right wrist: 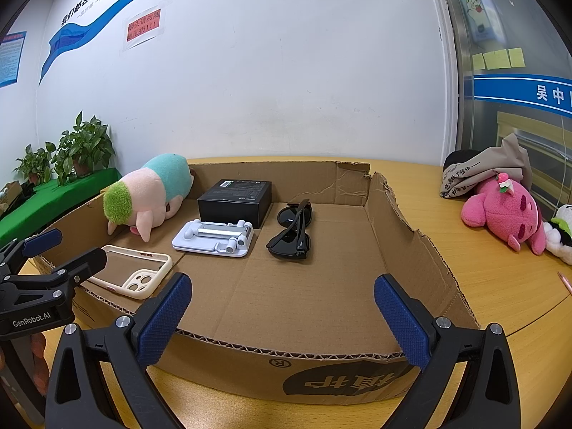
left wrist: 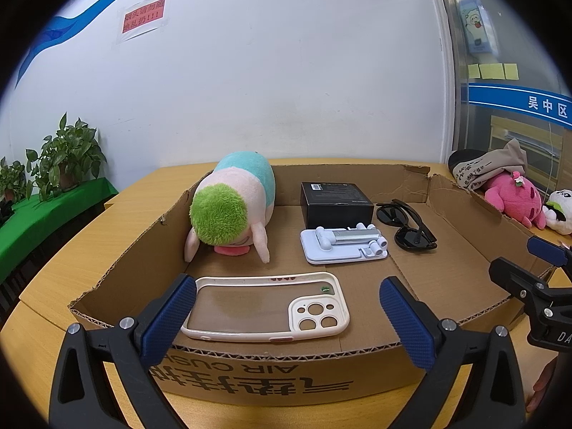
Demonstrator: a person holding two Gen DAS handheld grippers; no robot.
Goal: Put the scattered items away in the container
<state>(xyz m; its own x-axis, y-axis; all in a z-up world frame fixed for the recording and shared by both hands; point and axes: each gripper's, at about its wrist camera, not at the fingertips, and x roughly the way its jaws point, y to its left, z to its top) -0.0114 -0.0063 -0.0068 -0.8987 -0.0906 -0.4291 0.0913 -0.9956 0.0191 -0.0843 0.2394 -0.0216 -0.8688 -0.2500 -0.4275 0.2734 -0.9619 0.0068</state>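
**Box is filling up, toys still outside**

Your left gripper is spread wide and holds nothing. It hangs over the near wall of the cardboard box, right above the phone case. Your right gripper is spread wide too, with nothing in it, over the bare right part of the box floor.

Look at what is in the box already. The phone case lies flat in the near left corner. Behind it a plush toy with green hair lies face down against the left wall. A black box sits near the back. Just in front of it is a white folding stand. A pair of black sunglasses lies beside the stand, folded.

Some things are still out. A pink plush toy lies on the table to the right of the box, well apart from it. A black-and-white plush touches it. A grey bag sits behind them. A thin pink pen lies near the table edge. I think the job is more than half done, and those may be next.

The table is smooth yellow wood. Behind it is a white wall with a red sign. Potted plants stand on a green cloth to the left.
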